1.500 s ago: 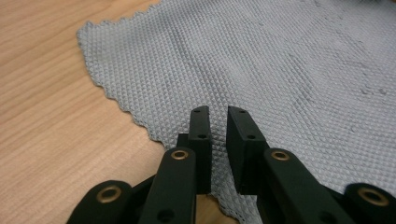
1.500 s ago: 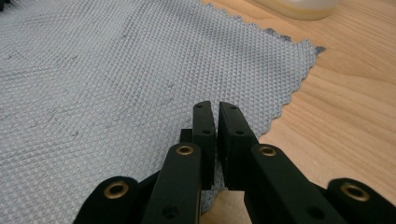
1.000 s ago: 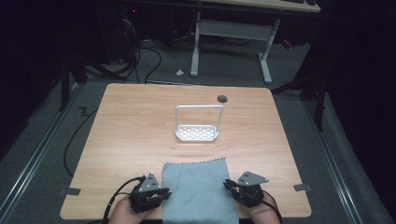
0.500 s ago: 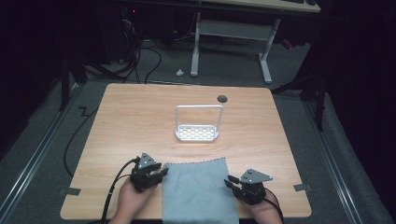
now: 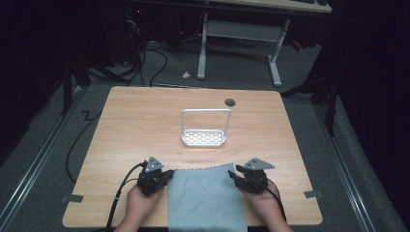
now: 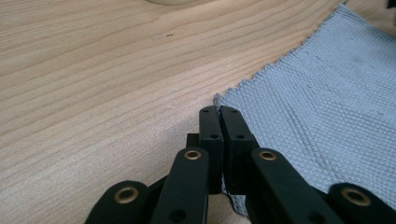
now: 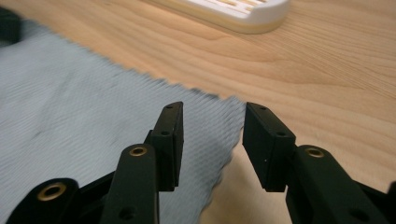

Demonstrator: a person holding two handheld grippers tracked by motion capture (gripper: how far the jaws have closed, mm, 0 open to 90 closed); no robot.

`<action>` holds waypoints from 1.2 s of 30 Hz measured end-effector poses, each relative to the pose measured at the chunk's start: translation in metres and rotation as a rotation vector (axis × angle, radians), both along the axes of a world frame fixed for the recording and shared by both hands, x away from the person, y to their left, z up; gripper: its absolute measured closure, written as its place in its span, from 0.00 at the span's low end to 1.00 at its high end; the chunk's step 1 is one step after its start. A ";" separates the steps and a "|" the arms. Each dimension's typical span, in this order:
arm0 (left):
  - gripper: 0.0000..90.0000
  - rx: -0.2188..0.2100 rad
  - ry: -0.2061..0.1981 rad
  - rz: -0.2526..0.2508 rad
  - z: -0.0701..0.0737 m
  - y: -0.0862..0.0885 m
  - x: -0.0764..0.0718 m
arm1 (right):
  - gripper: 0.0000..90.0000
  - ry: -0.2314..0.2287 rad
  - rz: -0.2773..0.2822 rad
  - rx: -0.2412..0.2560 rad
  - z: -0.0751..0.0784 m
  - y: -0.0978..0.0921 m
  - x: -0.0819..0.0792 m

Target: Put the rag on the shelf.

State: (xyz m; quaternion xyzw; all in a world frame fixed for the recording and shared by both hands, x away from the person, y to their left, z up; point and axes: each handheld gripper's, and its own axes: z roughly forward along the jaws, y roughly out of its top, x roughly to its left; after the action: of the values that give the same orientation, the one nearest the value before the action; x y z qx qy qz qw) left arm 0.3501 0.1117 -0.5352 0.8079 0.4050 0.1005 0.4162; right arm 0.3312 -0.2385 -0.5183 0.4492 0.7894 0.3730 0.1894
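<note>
At a light wooden table (image 5: 145,121) with pale, straight grain, I hold a black two-jaw claw in each hand over the near edge. My left claw (image 6: 219,116) is pressed together on the far left corner of a grey-blue woven cloth with a pinked edge (image 5: 205,198); in the left gripper view the cloth's corner (image 6: 217,99) shows just past the closed jaw tips, so I read it as a pinch. My right claw (image 7: 212,123) is spread, its jaws standing either side of the cloth's far right corner (image 7: 233,105), with the fabric's edge lying between them and bare wood under the right-hand jaw.

The cloth lies flat against the table's near edge, between my two hands (image 5: 140,205). Beyond it, near the middle of the table and well apart from the cloth, stands a small white perforated tray with a tall wire hoop handle (image 5: 204,137). A dark round grommet hole (image 5: 230,102) sits near the far edge. Black cables (image 5: 121,193) trail from the claws toward me.

Around the table the room is dim. Grey carpeted floor (image 5: 53,159) runs along both sides, a metal rail (image 5: 34,169) crosses it at left, and loose black cords (image 5: 145,63) lie behind. The white legs of another desk (image 5: 237,36) stand at the back.
</note>
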 end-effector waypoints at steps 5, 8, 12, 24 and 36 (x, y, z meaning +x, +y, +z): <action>0.98 -0.004 0.001 -0.001 0.000 0.000 0.000 | 0.66 0.040 -0.054 -0.037 -0.010 0.006 0.026; 0.97 -0.005 0.002 -0.001 0.000 0.001 0.000 | 0.72 0.019 -0.030 -0.064 -0.011 0.009 0.027; 0.98 -0.004 0.002 -0.004 0.000 0.001 0.000 | 0.92 0.014 -0.004 -0.066 -0.011 0.013 0.022; 0.99 -0.081 -0.033 0.020 0.009 0.009 -0.005 | 1.00 -0.053 0.005 0.029 -0.002 0.009 0.009; 0.99 -0.119 -0.149 0.027 0.023 0.014 -0.018 | 1.00 -0.133 0.010 0.055 0.009 0.010 -0.006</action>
State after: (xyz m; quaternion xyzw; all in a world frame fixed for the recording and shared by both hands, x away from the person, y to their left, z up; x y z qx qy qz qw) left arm 0.3317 0.1260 -0.5120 0.7664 0.3891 0.1417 0.4910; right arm 0.3252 -0.2289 -0.5093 0.4245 0.7669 0.4244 0.2273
